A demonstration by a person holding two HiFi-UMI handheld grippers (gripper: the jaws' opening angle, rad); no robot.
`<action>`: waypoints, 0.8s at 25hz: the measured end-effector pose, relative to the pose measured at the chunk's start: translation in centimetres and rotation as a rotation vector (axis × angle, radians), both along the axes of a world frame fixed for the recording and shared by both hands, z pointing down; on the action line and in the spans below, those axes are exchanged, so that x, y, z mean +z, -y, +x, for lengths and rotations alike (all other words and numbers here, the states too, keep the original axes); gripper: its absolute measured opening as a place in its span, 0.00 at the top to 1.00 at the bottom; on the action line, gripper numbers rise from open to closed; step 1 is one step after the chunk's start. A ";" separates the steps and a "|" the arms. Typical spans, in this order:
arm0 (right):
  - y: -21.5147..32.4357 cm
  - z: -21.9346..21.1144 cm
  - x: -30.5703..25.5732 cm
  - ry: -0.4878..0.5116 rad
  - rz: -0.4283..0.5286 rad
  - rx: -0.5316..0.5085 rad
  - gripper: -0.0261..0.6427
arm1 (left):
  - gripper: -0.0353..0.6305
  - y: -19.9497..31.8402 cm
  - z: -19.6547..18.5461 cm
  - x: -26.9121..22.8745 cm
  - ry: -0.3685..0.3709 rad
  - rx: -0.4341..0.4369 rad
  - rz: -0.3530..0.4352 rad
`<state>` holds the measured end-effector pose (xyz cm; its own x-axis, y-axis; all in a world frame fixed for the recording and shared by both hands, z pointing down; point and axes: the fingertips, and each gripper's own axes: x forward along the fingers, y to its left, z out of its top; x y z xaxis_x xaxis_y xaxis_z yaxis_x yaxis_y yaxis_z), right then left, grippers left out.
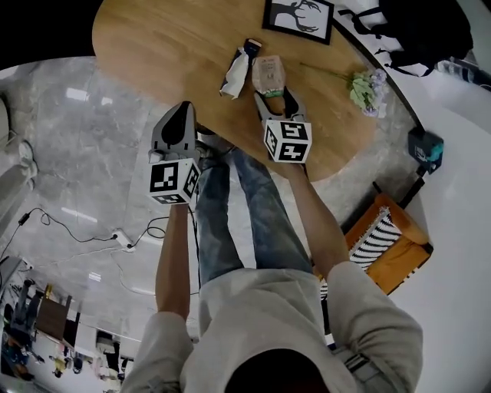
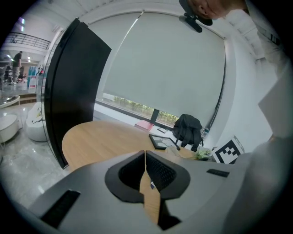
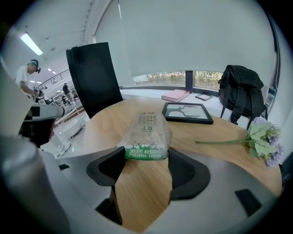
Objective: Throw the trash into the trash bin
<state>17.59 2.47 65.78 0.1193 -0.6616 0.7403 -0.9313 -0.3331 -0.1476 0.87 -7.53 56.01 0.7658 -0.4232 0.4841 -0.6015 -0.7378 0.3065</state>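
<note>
**Right gripper lined up on the milk pouch**

The milk pouch (image 1: 268,74) (image 3: 147,137) lies flat near the table's (image 1: 153,46) near edge, with a crumpled wrapper (image 1: 236,71) just beside it on its left. My right gripper (image 1: 274,96) (image 3: 145,160) has its jaws spread wide, flanking the pouch's near end without clamping it. My left gripper (image 1: 181,115) (image 2: 145,155) is pressed closed on nothing, hanging off the table's edge over the floor. A picture frame (image 1: 299,17) sits at the far edge and a flower (image 1: 367,86) by the right edge.

At the head view's top edge the picture frame (image 1: 298,18) and the black backpack (image 1: 418,31) are cut off. The crumpled wrapper (image 1: 236,71) beside the milk pouch (image 1: 268,74) is too small to identify, and its print cannot be read. In the left gripper view the left gripper (image 2: 145,157) hides the table's (image 2: 91,141) near part behind its own body.
</note>
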 end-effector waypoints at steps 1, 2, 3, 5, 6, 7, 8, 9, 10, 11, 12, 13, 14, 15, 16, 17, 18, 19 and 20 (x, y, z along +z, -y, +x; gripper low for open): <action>0.4 -0.4 -0.6 0.003 0.015 -0.015 0.50 | 0.91 0.0 -0.3 -0.2 0.003 -0.011 0.006; 0.9 -0.9 -1.2 0.008 0.030 -0.034 0.50 | 0.91 0.0 -0.8 -0.4 0.008 -0.023 0.012; 1.5 -1.5 -1.7 0.014 0.045 -0.058 0.50 | 0.91 0.1 -1.3 -0.5 0.014 -0.039 0.019; 2.9 -3.3 -2.6 0.031 0.074 -0.120 0.50 | 0.91 0.3 -2.6 -0.9 0.024 -0.086 0.027; 3.6 -4.3 -3.0 0.038 0.086 -0.155 0.50 | 0.91 0.4 -3.4 -1.0 0.029 -0.111 0.031; 4.3 -5.5 -3.3 0.044 0.095 -0.189 0.50 | 0.91 0.5 -4.2 -1.2 0.034 -0.134 0.036; 5.0 -6.7 -3.6 0.050 0.103 -0.224 0.50 | 0.91 0.6 -5.1 -1.4 0.040 -0.156 0.042; 5.7 -8.0 -3.8 0.055 0.111 -0.260 0.50 | 0.91 0.6 -6.1 -1.7 0.045 -0.178 0.049; 6.3 -9.3 -4.1 0.061 0.118 -0.296 0.50 | 0.91 0.7 -7.2 -1.9 0.051 -0.200 0.056; 6.9 -10.5 -4.3 0.066 0.126 -0.331 0.50 | 0.91 0.6 -8.3 -2.1 0.055 -0.223 0.062; 7.5 -11.8 -4.6 0.071 0.133 -0.364 0.50 | 0.91 0.6 -9.5 -2.2 0.059 -0.248 0.066; 8.1 -13.0 -4.8 0.074 0.141 -0.395 0.50 | 0.91 0.5 -10.7 -2.3 0.063 -0.272 0.069; 8.6 -14.2 -5.1 0.077 0.149 -0.423 0.50 | 0.91 0.4 -11.9 -2.4 0.068 -0.297 0.071; 9.0 -15.4 -5.4 0.081 0.156 -0.450 0.50 | 0.91 0.2 -13.1 -2.4 0.073 -0.323 0.072; 9.3 -16.4 -5.5 0.085 0.162 -0.476 0.50 | 0.91 0.0 -14.2 -2.4 0.076 -0.349 0.072; 9.5 -17.4 -5.7 0.089 0.166 -0.499 0.50 | 0.91 -0.3 -15.1 -2.4 0.079 -0.372 0.071; 9.6 -18.2 -5.7 0.092 0.167 -0.520 0.50 | 0.91 -0.5 -15.9 -2.4 0.080 -0.391 0.070; 9.5 -18.8 -5.7 0.094 0.165 -0.536 0.50 | 0.91 -0.8 -16.6 -2.4 0.080 -0.406 0.069; 9.4 -19.4 -5.7 0.096 0.162 -0.549 0.50 | 0.91 -1.0 -17.1 -2.4 0.080 -0.419 0.067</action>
